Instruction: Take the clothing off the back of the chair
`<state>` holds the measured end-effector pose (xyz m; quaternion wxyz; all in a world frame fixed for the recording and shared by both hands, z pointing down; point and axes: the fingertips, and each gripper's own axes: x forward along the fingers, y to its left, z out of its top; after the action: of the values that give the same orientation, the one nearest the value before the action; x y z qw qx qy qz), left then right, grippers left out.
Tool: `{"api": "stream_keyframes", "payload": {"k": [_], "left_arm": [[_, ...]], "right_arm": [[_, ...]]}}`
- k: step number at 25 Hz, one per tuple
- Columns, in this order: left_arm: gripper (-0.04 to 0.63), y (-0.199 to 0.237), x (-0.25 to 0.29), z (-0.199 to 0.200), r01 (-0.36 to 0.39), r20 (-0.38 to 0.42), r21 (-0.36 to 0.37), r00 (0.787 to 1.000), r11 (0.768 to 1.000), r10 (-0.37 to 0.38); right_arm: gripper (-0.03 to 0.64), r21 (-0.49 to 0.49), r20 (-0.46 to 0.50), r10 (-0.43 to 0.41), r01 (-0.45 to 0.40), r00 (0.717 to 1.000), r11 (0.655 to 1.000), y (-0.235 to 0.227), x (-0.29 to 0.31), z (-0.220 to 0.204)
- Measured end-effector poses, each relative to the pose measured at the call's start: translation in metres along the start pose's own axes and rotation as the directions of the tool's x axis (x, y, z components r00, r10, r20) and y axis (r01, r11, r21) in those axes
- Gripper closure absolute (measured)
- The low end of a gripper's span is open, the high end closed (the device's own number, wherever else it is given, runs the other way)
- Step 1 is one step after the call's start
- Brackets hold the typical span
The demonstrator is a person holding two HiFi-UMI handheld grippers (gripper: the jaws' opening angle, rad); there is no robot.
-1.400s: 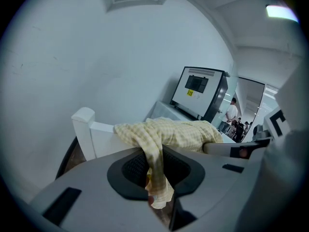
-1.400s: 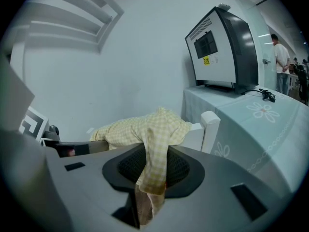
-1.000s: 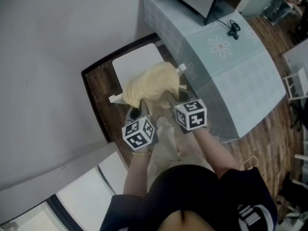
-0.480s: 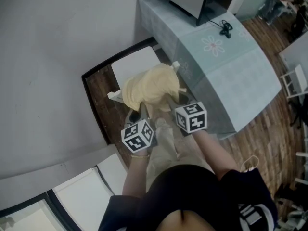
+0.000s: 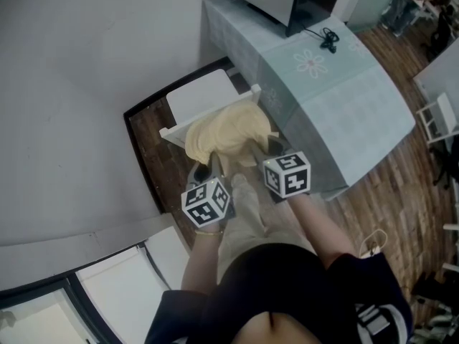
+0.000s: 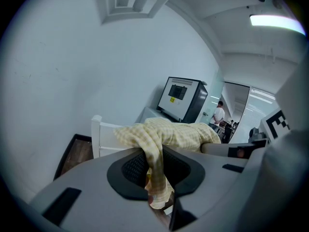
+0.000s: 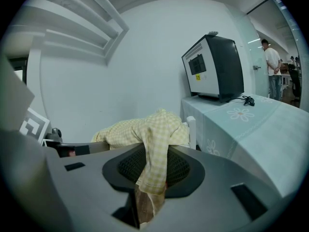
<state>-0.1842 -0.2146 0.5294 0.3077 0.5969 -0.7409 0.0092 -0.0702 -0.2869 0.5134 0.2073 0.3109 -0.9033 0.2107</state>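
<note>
The left gripper (image 6: 154, 174) and right gripper (image 7: 151, 172) each pinch a narrow fold of the yellow checked garment (image 5: 228, 129), which is bunched against the near side of the white chair (image 5: 188, 125) back rail. A trailing hem may catch that rail and pull the thin folds free.

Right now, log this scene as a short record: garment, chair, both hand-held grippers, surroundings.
garment: pale yellow checked cloth garment, bunched, strung between both hand-held grippers
chair: white straight-backed chair, top rail visible behind garment
left hand-held gripper: shut on garment edge
right hand-held gripper: shut on garment edge
surroundings: table under pale green flowered cloth, right of chair in head view
</note>
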Motion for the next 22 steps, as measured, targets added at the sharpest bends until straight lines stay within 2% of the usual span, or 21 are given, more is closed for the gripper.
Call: {"api": "stream_keyframes", "payload": {"k": [22], "left_arm": [[0.538,-0.052,-0.079,-0.048,0.057,-0.024,0.046,0.998,0.997,-0.056]], "right_arm": [[0.512,0.019,0.027,-0.035,0.035,0.999,0.999,0.01,-0.103,-0.048]]}}
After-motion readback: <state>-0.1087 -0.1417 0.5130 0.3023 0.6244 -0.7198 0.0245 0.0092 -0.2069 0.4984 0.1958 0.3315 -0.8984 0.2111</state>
